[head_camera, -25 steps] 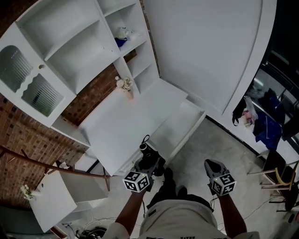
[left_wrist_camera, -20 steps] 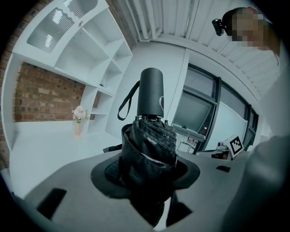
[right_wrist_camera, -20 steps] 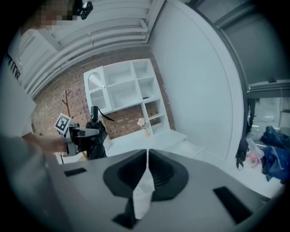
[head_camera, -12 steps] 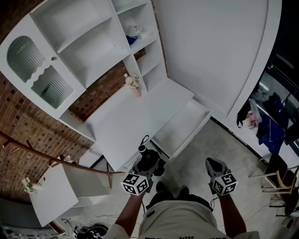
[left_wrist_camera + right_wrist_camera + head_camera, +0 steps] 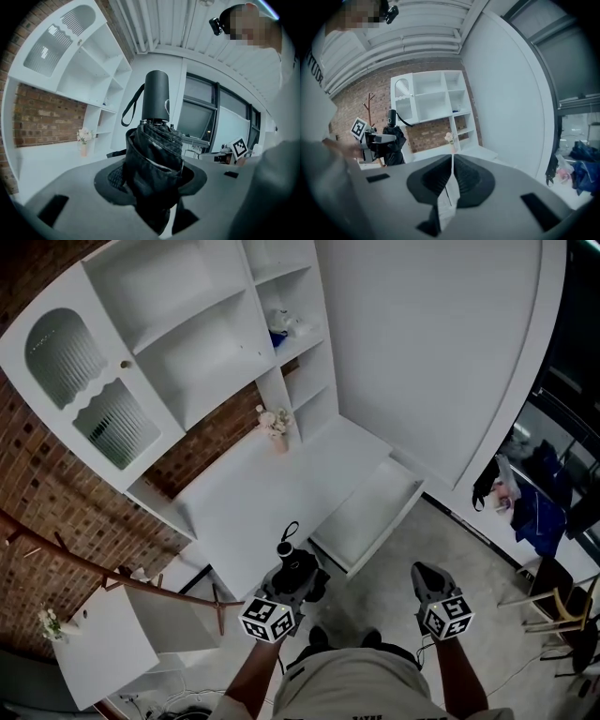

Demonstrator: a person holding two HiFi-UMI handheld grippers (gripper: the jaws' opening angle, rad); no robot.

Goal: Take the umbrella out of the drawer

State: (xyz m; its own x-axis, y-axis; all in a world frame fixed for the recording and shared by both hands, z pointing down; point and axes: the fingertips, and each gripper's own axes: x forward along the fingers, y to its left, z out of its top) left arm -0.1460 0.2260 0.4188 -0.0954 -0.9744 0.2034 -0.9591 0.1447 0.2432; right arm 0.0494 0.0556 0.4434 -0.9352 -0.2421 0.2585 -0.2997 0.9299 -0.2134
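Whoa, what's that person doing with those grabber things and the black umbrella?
A person stands at a white desk with a gripper in each hand. The left gripper is clamped on a folded black umbrella, holding it handle up in the air just in front of the desk. The drawer is pulled open and looks empty, so the umbrella is out. The right gripper is shut with nothing in it.
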